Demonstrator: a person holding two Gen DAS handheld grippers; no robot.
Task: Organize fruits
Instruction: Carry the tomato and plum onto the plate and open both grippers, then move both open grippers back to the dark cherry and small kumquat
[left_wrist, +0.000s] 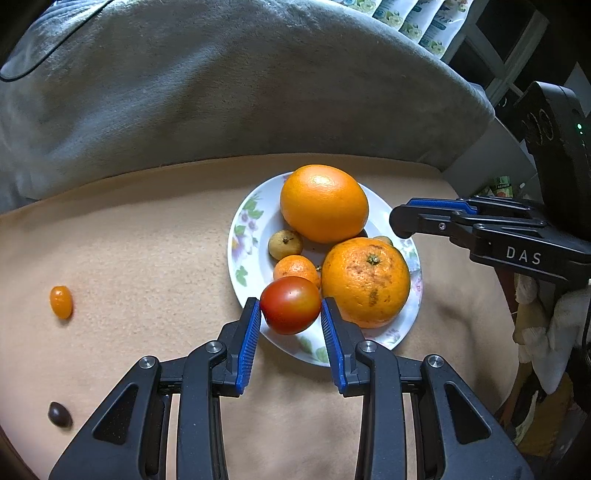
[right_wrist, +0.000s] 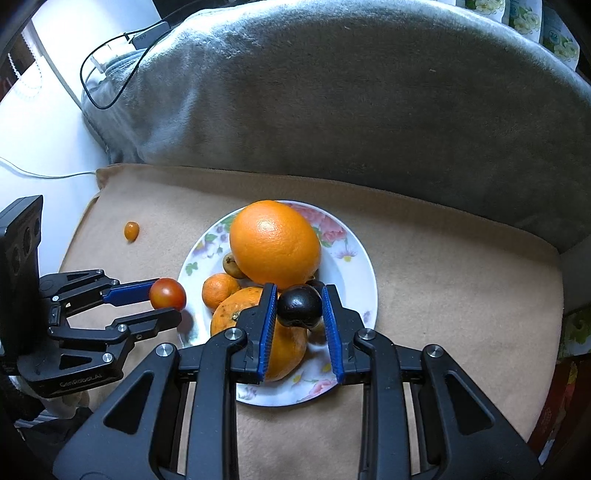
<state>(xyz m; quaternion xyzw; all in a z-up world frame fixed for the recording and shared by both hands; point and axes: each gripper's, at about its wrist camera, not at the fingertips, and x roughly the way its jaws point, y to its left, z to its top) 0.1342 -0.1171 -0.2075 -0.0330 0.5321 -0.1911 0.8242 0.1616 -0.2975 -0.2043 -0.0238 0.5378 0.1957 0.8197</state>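
A floral plate (left_wrist: 251, 258) (right_wrist: 354, 280) lies on a tan blanket and holds two big oranges (left_wrist: 324, 203) (left_wrist: 365, 282), a small mandarin (left_wrist: 295, 267) and a small yellowish fruit (left_wrist: 285, 243). My left gripper (left_wrist: 291, 312) (right_wrist: 168, 304) is shut on a red tomato (left_wrist: 291, 305) (right_wrist: 167, 293), held over the plate's near-left rim. My right gripper (right_wrist: 300, 308) is shut on a dark round fruit (right_wrist: 299, 306) above the plate, in front of the smooth orange (right_wrist: 275, 245). In the left wrist view the right gripper (left_wrist: 400, 221) reaches in from the right; the fruit it holds is hidden there.
A small orange kumquat-like fruit (left_wrist: 61, 302) (right_wrist: 131, 231) and a dark oval fruit (left_wrist: 59, 414) lie loose on the blanket (left_wrist: 147, 236) left of the plate. A grey plush cushion (left_wrist: 221, 85) rises behind. A black cable (right_wrist: 110, 85) runs at the upper left.
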